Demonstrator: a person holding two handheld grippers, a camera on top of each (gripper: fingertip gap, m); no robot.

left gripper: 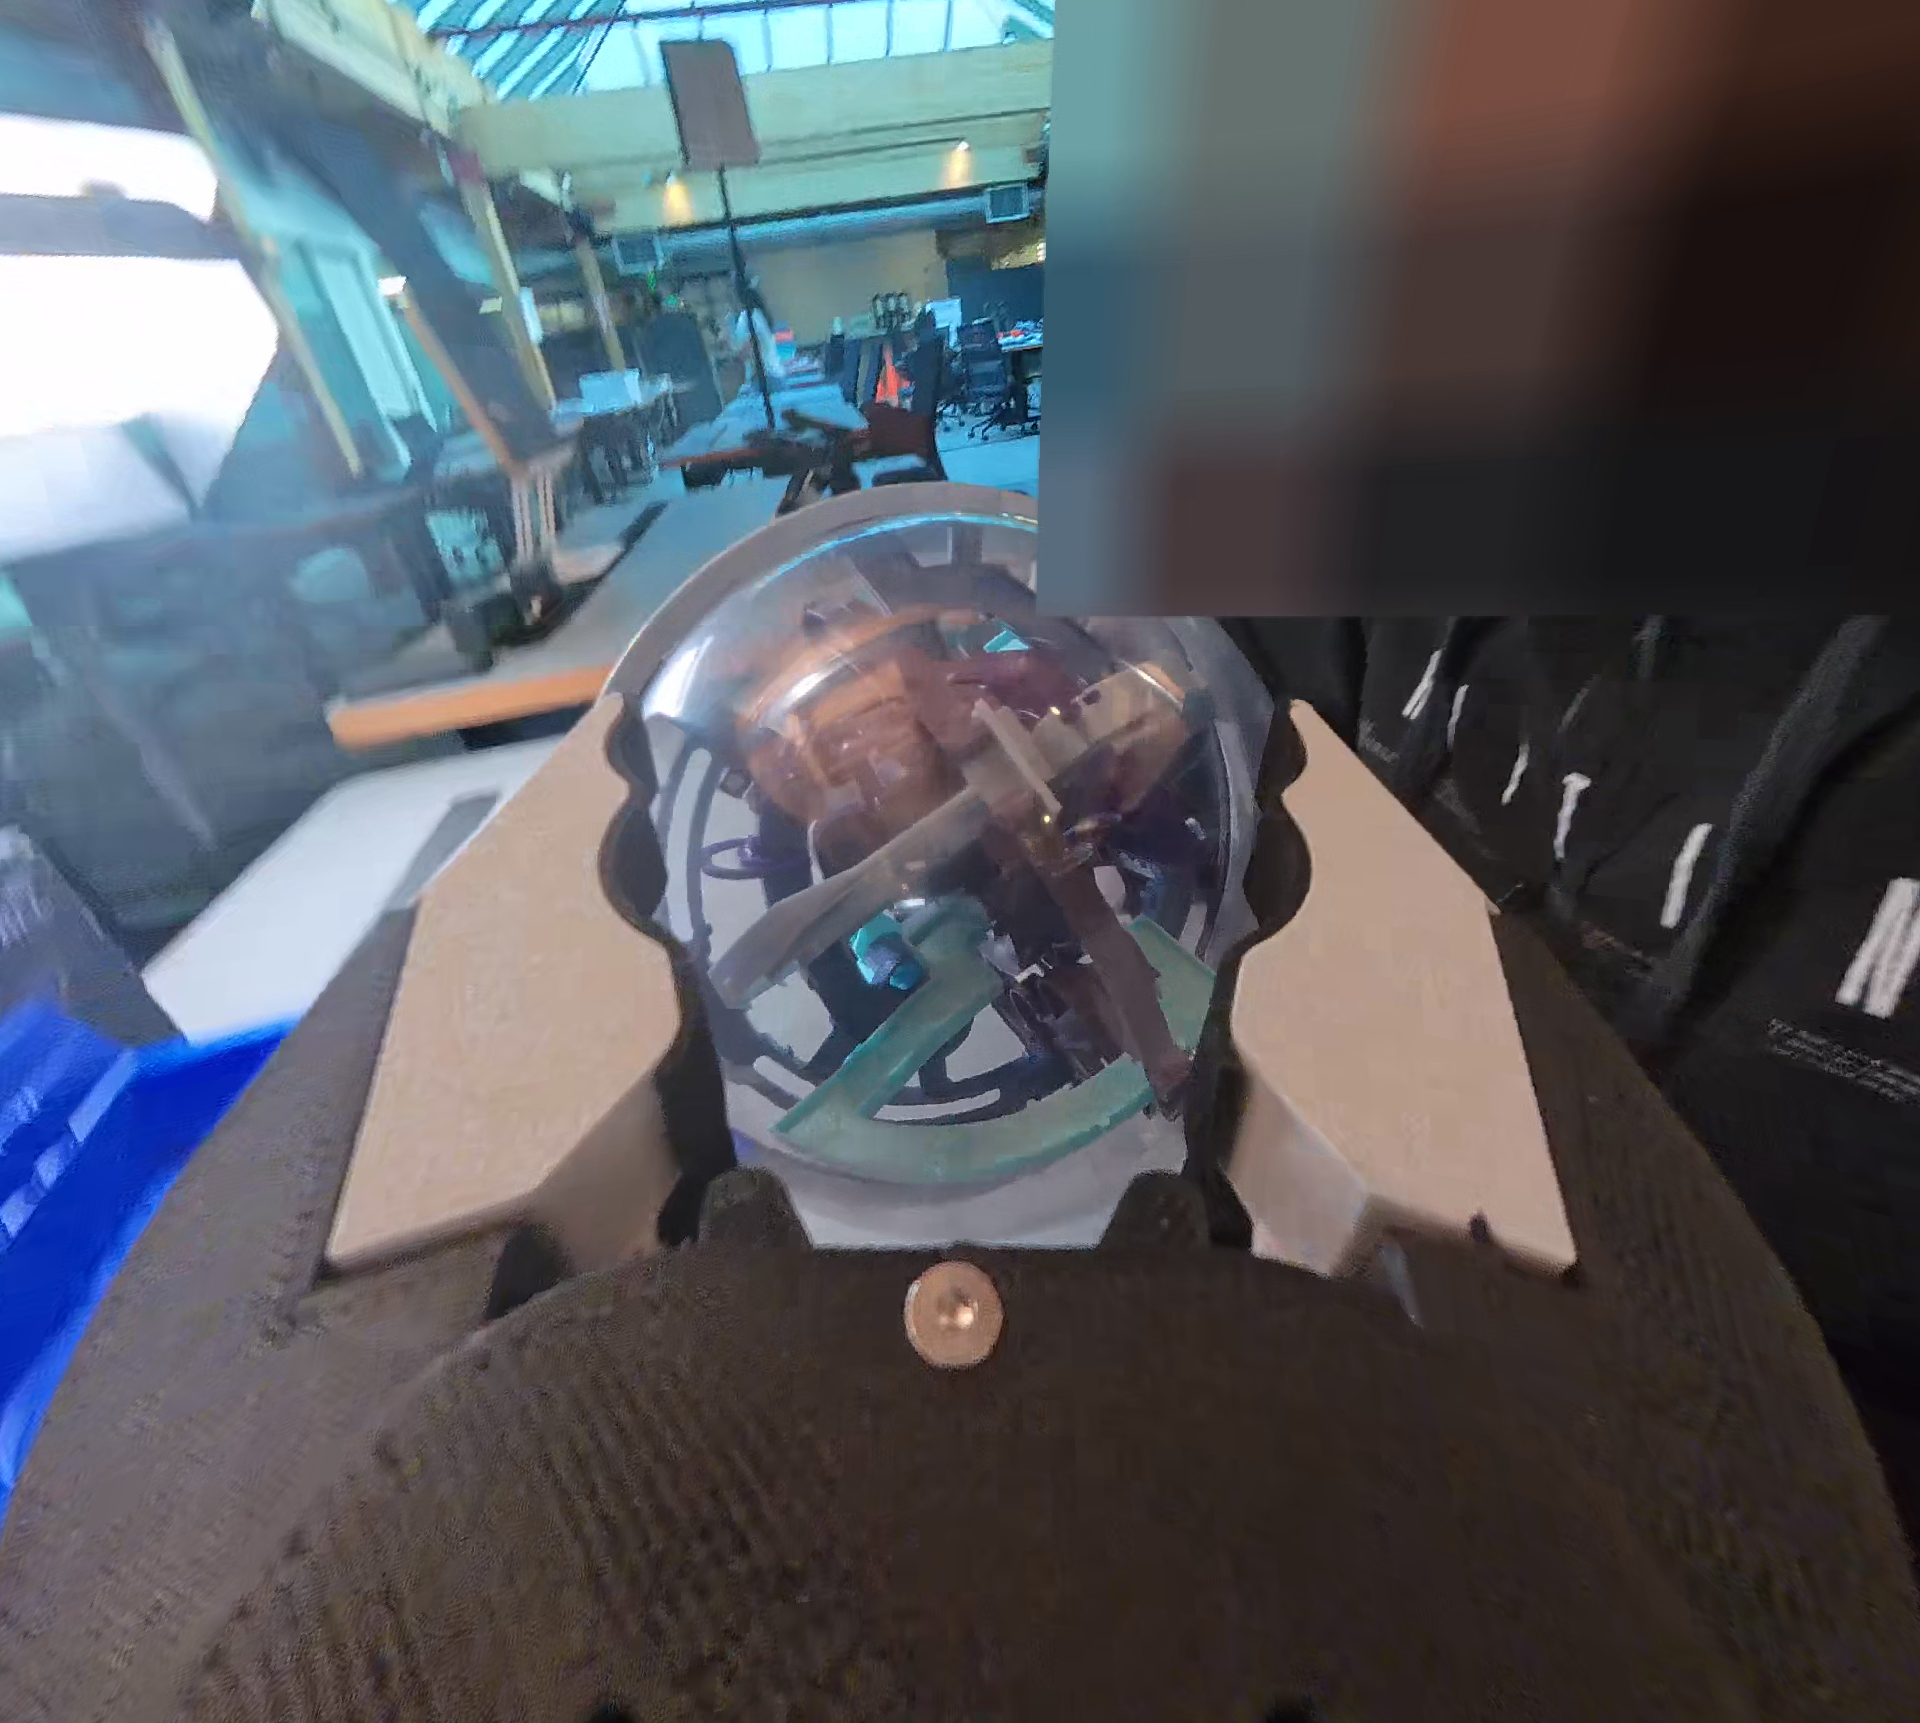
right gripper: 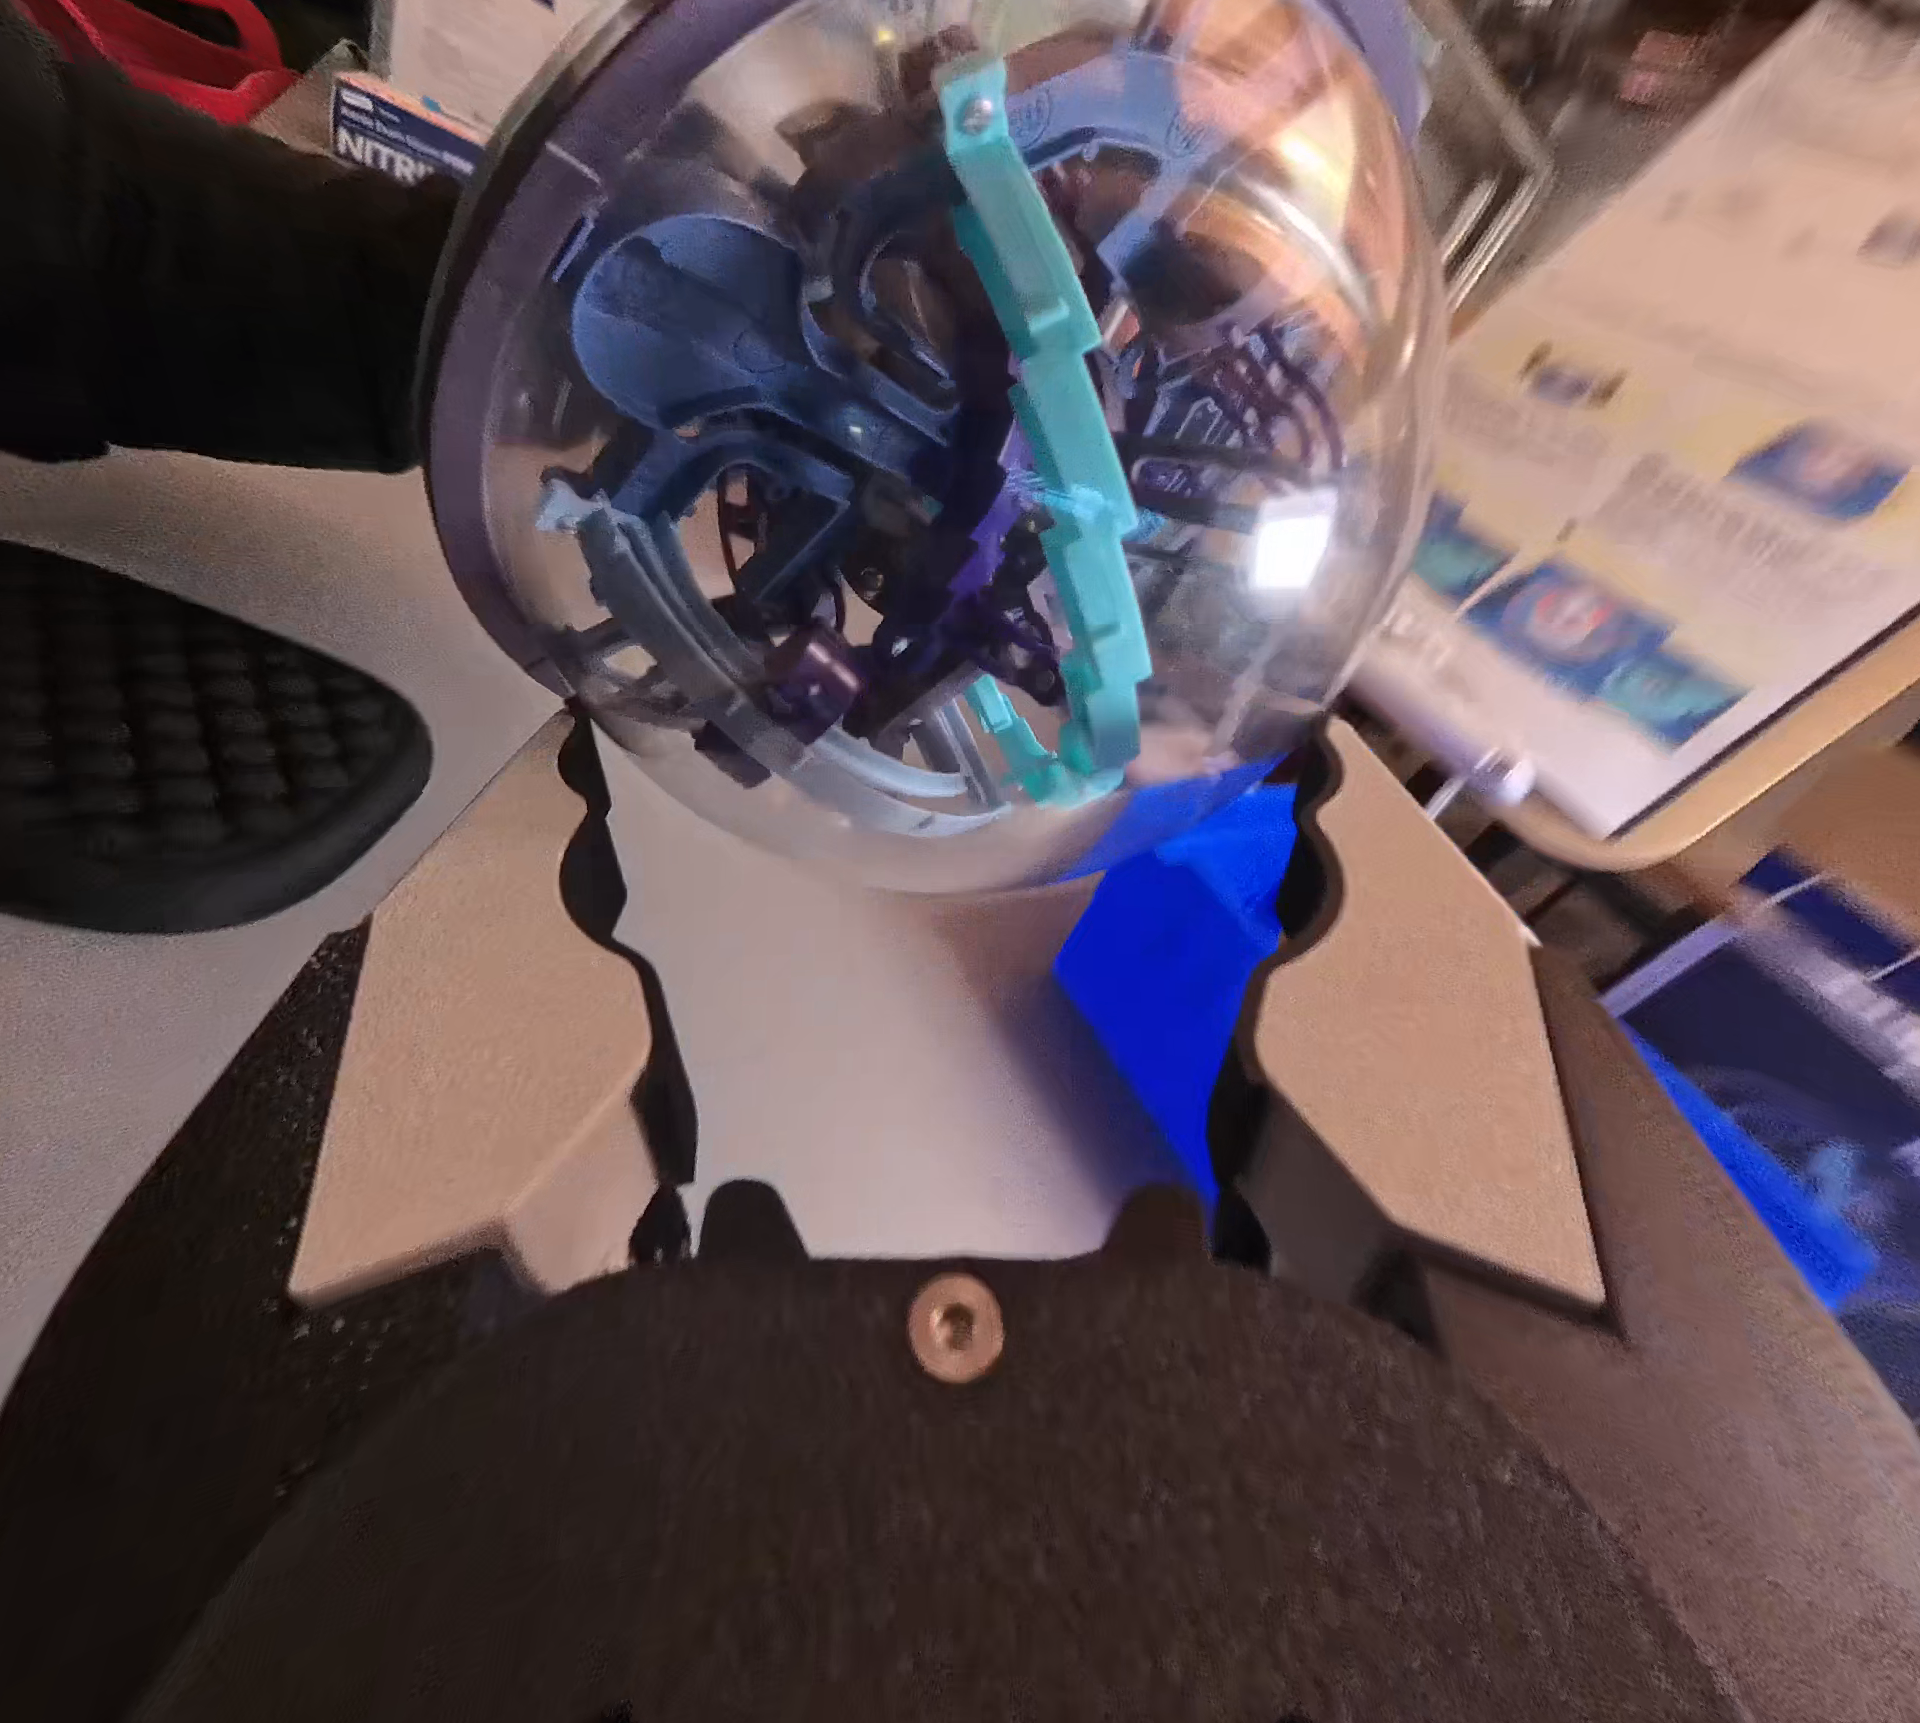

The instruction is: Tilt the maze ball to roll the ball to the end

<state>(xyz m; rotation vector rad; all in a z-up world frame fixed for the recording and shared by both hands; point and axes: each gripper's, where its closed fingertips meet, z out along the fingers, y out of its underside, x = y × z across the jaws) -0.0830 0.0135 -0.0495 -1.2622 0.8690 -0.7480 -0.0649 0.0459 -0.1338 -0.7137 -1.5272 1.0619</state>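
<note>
The maze ball (left gripper: 935, 852) is a clear sphere with brown, purple and teal tracks inside. It is held up in the air. My left gripper (left gripper: 951, 728) is shut on it, with the beige fingers (left gripper: 540, 946) on both sides and the ball deep between them. In the right wrist view the maze ball (right gripper: 935, 385) fills the middle. My right gripper (right gripper: 945, 733) clasps its lower part with only the fingertips (right gripper: 566, 738). A small silvery round thing (right gripper: 977, 106) sits at the top of the teal track; I cannot tell if it is the ball.
A person's black sleeve (right gripper: 208, 271) reaches the sphere from the left, and black clothing (left gripper: 1662, 842) is close on the right. A black keyboard (right gripper: 156, 738) lies on the white table (right gripper: 260, 510). A blue bin (right gripper: 1174, 998) and printed sheets (right gripper: 1662, 478) are nearby.
</note>
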